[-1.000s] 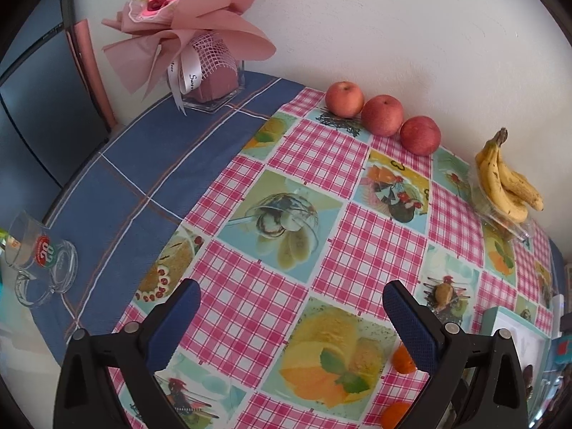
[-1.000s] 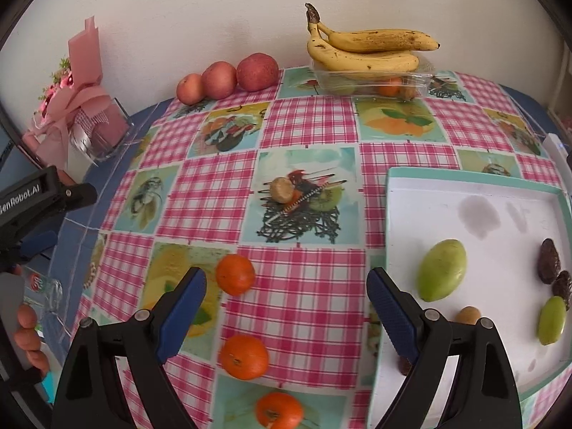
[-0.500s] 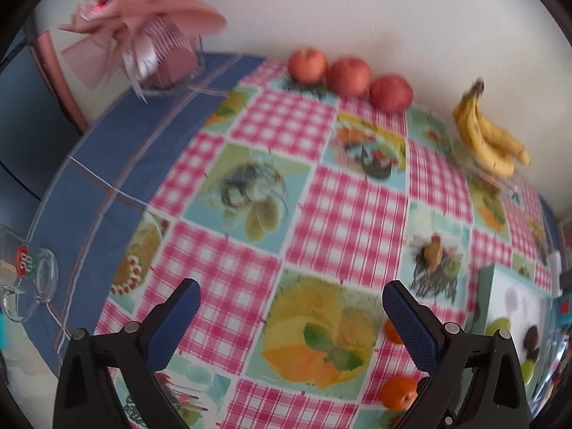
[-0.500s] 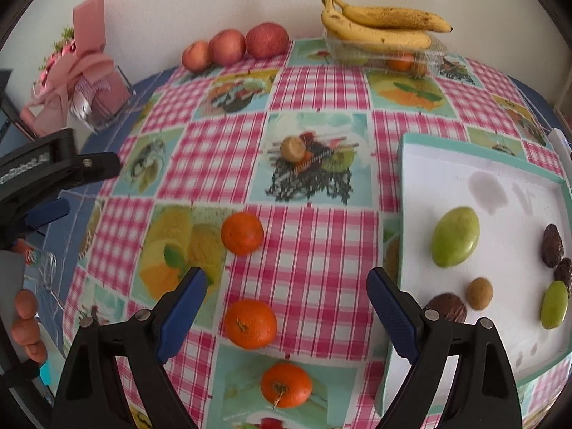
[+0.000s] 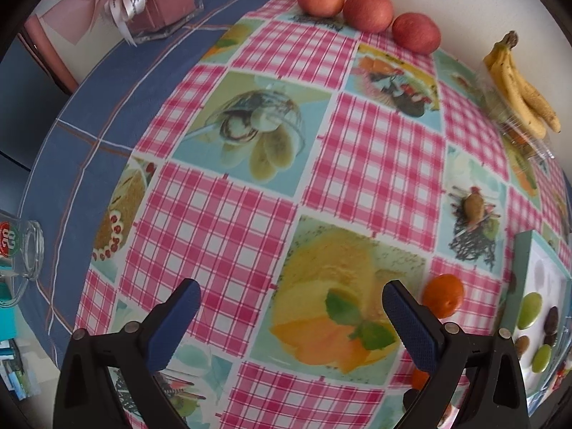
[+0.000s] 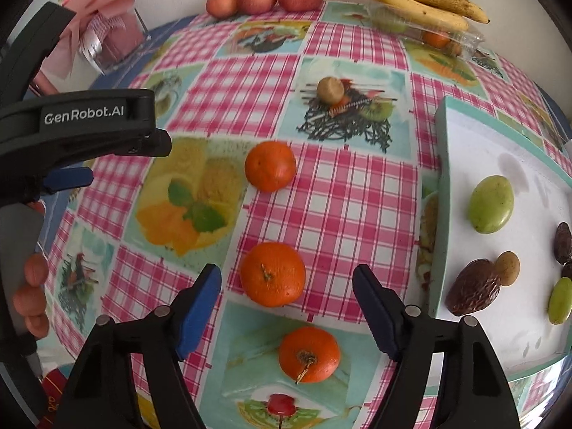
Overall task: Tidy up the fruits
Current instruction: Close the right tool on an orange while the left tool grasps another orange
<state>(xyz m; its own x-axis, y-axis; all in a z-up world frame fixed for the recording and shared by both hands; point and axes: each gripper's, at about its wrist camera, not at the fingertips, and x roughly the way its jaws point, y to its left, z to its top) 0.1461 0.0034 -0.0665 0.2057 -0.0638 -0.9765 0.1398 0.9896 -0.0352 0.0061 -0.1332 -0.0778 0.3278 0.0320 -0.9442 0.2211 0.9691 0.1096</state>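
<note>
Three mandarins lie on the checked cloth in the right wrist view: a far one (image 6: pixel 270 166), a middle one (image 6: pixel 272 274) and a near one (image 6: pixel 309 354). My right gripper (image 6: pixel 287 291) is open, its blue pads either side of the middle mandarin and just short of it. To the right lies a white tray (image 6: pixel 500 150) holding a green fruit (image 6: pixel 491 203), dark dates (image 6: pixel 473 287) and a small brown fruit (image 6: pixel 507 267). My left gripper (image 5: pixel 291 309) hangs open over the cloth, empty, with one mandarin (image 5: pixel 442 295) just right of its right finger.
Along the wall stand three apples (image 5: pixel 368 10), bananas (image 6: pixel 422 0) on a clear box (image 6: pixel 454 39), and a pink bouquet in a glass vase (image 5: pixel 161 3). A small brown fruit (image 6: pixel 330 89) sits mid-table. A glass mug (image 5: pixel 25 250) stands at the left edge.
Both grippers have come down and forward toward the table. The right one has closed in on the mandarins, now framing the middle one. Both stay open.
</note>
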